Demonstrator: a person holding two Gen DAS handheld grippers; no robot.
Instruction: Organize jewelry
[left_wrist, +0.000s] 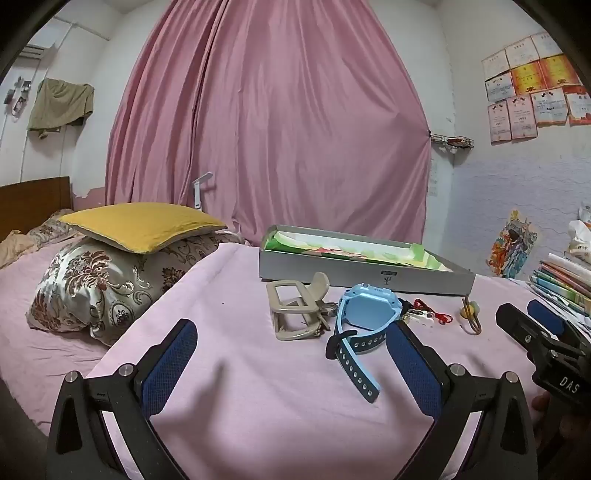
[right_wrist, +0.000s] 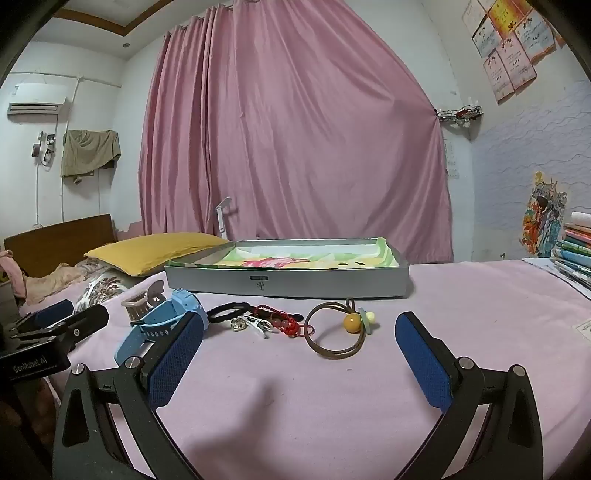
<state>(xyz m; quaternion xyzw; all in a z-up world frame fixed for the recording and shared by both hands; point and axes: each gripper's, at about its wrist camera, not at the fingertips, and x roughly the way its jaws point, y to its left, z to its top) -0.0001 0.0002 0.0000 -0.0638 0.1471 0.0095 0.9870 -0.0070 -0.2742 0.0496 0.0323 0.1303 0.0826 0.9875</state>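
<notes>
Both grippers — left gripper (left_wrist: 291, 354) and right gripper (right_wrist: 299, 341) — hover spread wide, empty, over the pink sheet (right_wrist: 295, 406). Blue watch (left_wrist: 364, 314), beige hair claw (left_wrist: 295, 308), red bracelet (right_wrist: 280, 319) and hair tie (right_wrist: 332, 334) lie before the grey box (right_wrist: 288, 278), seemingly holding only patterned paper (right_wrist: 295, 260).

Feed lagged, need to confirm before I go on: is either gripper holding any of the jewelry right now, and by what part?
Nothing is held. The left gripper and right gripper are both wide open above the pink cloth.

On the pink cloth: one grey box (right_wrist: 288, 282), one blue watch (left_wrist: 364, 314), one beige hair claw (left_wrist: 295, 314), one black hair band (right_wrist: 227, 310), one red bracelet (right_wrist: 280, 319), one brown hair tie (right_wrist: 334, 334).
</notes>
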